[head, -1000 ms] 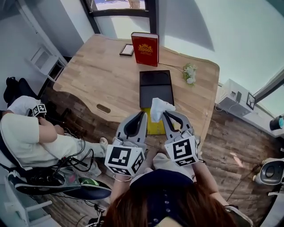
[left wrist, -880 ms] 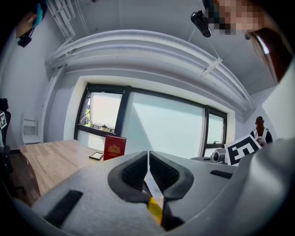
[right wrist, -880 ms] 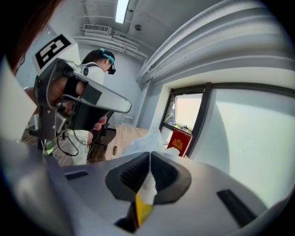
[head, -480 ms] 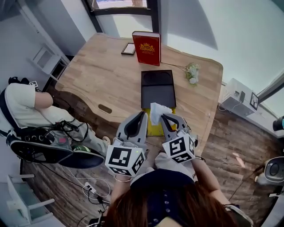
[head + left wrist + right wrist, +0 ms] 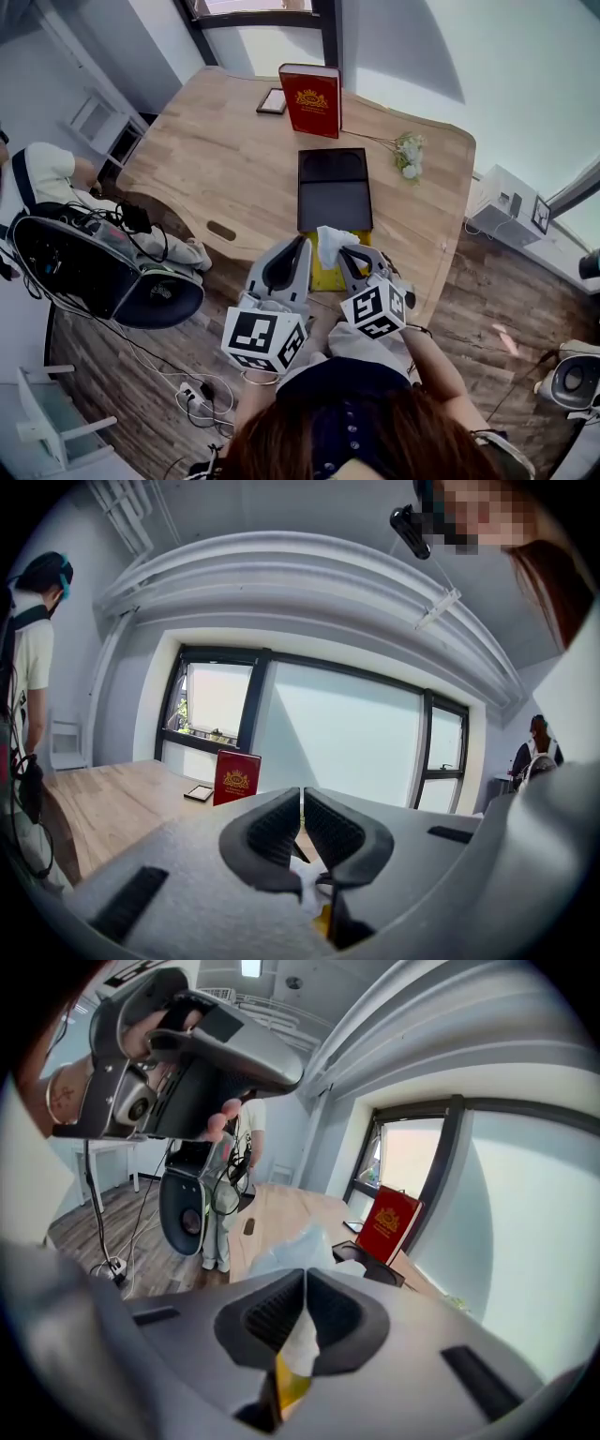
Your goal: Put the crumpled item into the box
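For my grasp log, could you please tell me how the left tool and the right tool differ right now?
The right tool is shut on the crumpled white tissue; the left tool is shut on nothing. The tissue rises from the right tool's tip, while the left tool only lies beside it. Both are shut and point side by side toward the black box.

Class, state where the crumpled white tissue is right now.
In the head view, the crumpled white tissue sits just right of centre, pinched in the right gripper at the near edge of the table, just short of the black box.
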A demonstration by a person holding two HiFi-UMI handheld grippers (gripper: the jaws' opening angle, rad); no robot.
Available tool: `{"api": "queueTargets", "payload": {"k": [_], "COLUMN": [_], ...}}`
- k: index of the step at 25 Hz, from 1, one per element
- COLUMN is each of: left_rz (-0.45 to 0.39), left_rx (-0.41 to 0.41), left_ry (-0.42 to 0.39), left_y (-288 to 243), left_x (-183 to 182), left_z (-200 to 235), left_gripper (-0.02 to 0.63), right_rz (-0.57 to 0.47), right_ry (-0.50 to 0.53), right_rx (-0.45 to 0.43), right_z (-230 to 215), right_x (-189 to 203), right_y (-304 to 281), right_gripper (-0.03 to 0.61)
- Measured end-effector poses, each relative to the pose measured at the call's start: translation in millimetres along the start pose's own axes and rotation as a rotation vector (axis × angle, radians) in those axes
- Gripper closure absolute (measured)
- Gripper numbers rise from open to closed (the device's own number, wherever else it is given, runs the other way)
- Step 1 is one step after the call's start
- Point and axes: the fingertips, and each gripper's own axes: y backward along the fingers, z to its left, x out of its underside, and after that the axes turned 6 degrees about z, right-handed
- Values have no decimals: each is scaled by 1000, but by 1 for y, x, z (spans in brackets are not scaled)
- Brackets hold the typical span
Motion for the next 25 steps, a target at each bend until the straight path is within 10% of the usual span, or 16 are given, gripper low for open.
{"api": "queueTargets", "payload": {"k": [25], "left_rz": [25], "left_rx": [-34], "left_ry": [13], "left_y": [-16], "left_x": [4], "left_z": [14], "left_gripper": [578], "right_rz": [162], "right_ry": [104], "right_rx": [-135], "right_z": [29], "right_x": [58], "right_y": [-65], "right_gripper": [549]}}
